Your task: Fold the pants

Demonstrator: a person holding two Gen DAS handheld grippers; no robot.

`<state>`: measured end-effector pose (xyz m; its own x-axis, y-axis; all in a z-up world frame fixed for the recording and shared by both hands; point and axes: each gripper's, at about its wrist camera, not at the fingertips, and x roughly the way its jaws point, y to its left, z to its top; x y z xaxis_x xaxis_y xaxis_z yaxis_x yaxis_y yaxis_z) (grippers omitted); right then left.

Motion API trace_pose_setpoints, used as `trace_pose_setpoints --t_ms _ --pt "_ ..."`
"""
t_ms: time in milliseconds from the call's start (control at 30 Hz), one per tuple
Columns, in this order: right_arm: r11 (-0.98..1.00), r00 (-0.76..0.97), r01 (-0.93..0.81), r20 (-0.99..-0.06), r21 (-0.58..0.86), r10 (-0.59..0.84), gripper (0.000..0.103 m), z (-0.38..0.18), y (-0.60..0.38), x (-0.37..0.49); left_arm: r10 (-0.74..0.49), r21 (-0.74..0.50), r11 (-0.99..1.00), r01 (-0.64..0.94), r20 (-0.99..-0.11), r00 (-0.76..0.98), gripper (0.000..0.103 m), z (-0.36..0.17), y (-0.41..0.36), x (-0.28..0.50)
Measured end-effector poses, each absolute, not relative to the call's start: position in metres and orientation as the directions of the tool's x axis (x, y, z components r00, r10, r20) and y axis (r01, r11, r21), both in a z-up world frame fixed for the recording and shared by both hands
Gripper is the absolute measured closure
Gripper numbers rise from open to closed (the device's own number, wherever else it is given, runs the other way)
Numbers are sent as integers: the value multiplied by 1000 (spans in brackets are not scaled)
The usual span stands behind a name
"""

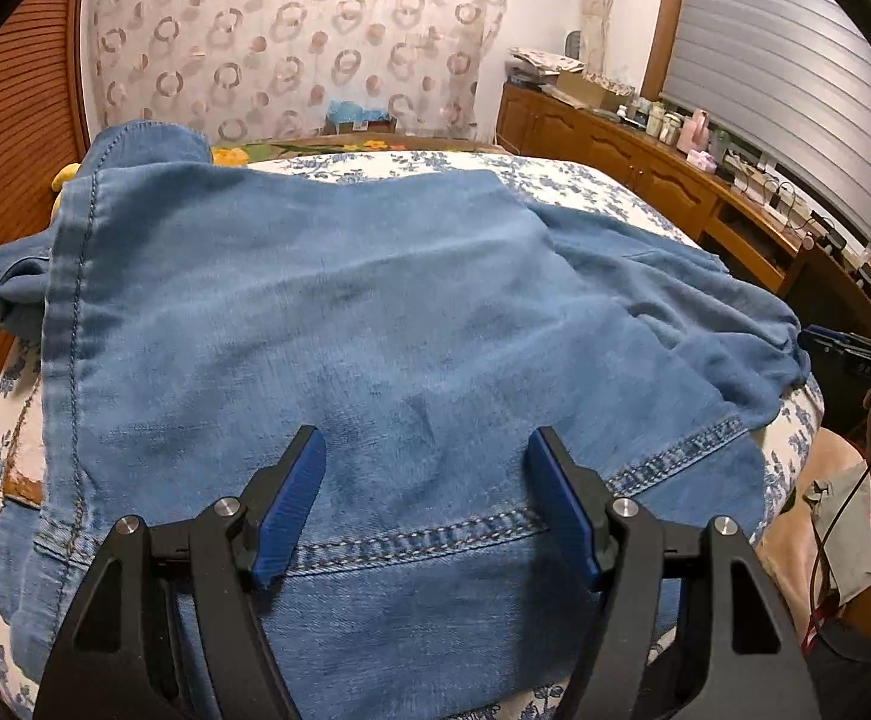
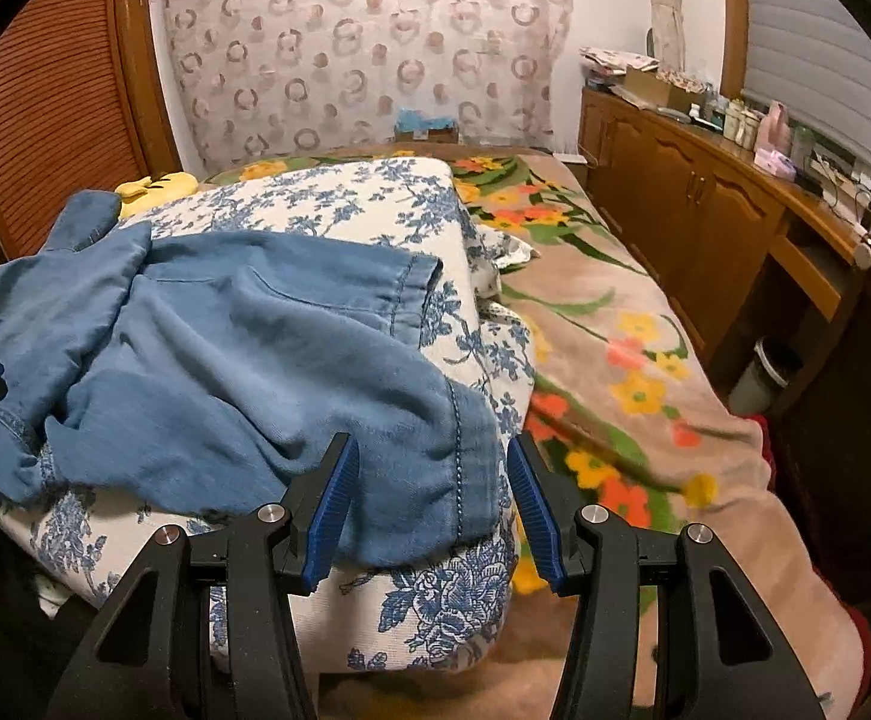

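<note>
Denim pants [image 1: 339, 324] fill left view; right view adds floral blanket [image 2: 627, 372]

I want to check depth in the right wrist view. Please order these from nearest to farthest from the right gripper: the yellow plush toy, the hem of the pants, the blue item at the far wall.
1. hem of the pants, between the open fingers of the right gripper.
2. yellow plush toy, far left, beyond the quilt.
3. blue item, centre, against the curtain.

Pants [image 1: 339, 324] on folded quilt [image 2: 339, 204], quilt on blanket [image 2: 633, 360].
</note>
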<state>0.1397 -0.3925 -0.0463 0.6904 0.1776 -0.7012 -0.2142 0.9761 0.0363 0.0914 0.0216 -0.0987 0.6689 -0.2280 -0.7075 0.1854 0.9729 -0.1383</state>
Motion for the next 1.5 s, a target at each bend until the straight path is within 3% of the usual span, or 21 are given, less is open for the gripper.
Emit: trace_pose_setpoints --t_ms 500,767,867,1167,1500 --pt "969 666 -248 -727 1 171 50 -52 -389 151 -220 -128 975 183 -697 682 30 -99 18 87" --pt "950 658 -312 -723 -6 211 87 -53 -385 145 -231 -141 972 187 -695 681 30 -94 23 87" --pt "945 664 -327 -713 -6 225 91 -48 -383 142 -237 -150 971 185 -693 681 30 -92 25 87" --pt "922 738 -384 -583 51 340 92 16 -386 134 -232 -154 973 173 -677 698 30 -81 30 82" --pt "823 736 -568 -442 10 513 92 85 -334 119 -220 -149 975 162 -644 733 30 -65 35 71"
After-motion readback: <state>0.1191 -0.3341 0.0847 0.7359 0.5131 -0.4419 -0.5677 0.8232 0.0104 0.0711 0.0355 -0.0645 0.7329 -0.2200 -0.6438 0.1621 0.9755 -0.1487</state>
